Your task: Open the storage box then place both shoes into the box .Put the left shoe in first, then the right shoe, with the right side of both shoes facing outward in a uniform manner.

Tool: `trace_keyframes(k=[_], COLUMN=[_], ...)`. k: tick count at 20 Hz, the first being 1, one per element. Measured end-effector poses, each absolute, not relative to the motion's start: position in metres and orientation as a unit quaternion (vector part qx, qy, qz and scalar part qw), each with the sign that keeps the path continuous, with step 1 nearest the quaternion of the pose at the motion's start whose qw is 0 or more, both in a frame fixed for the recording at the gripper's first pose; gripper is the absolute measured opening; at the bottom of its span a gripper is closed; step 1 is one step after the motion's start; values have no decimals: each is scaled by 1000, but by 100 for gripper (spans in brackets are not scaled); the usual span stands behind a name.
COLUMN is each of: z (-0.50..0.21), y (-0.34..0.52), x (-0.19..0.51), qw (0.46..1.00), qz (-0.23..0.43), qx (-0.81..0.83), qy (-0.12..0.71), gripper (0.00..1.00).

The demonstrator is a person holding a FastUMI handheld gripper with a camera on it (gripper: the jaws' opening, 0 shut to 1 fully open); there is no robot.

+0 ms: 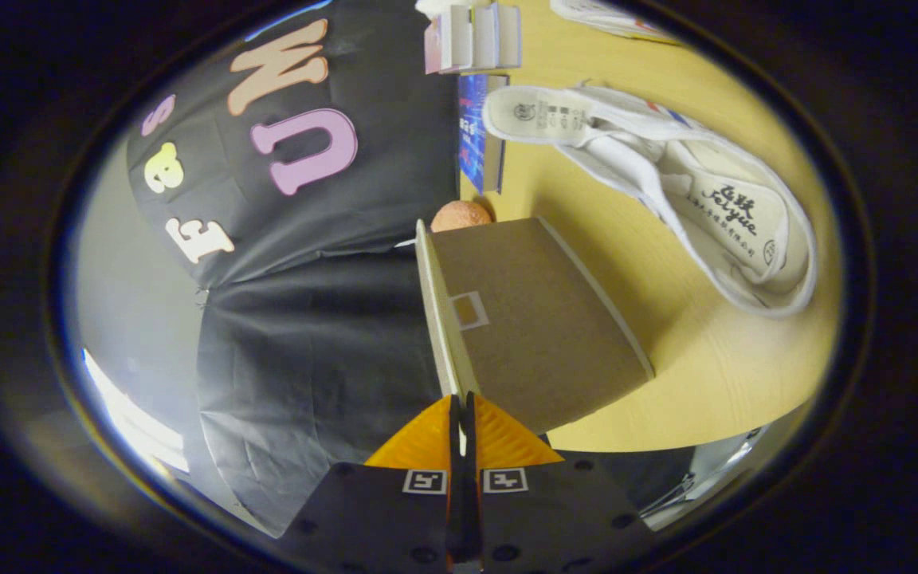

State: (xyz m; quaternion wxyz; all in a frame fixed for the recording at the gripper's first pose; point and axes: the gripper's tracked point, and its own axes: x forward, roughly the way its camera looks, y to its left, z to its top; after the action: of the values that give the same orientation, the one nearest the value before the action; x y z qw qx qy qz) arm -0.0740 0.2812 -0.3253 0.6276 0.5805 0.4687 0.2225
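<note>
The brown cardboard storage box [539,319] stands on the wooden table [714,375], just ahead of my fingers; the view is rolled sideways. Its thin pale lid [437,311] runs along the box's edge straight into my gripper [463,410], whose fingers are shut on the lid's near end. One white canvas shoe [666,175] lies on its side on the table beyond the box, its opening and insole facing me. Part of a second white shoe [610,17] shows farther off, past the first.
A blue packet [475,131] and a row of upright books [475,36] stand against the booth wall beyond the box. A round orange-pink object [461,215] peeks out behind the box's far end. Bare table lies between box and shoe.
</note>
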Motion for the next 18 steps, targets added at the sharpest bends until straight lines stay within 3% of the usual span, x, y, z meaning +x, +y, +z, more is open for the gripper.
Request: trace_keyframes(k=[10, 18], z=[-226, -199], y=[344, 435], x=[-80, -92], qw=[656, 663], qz=[332, 392], qx=[522, 461], qy=[433, 440], gripper=[2, 2])
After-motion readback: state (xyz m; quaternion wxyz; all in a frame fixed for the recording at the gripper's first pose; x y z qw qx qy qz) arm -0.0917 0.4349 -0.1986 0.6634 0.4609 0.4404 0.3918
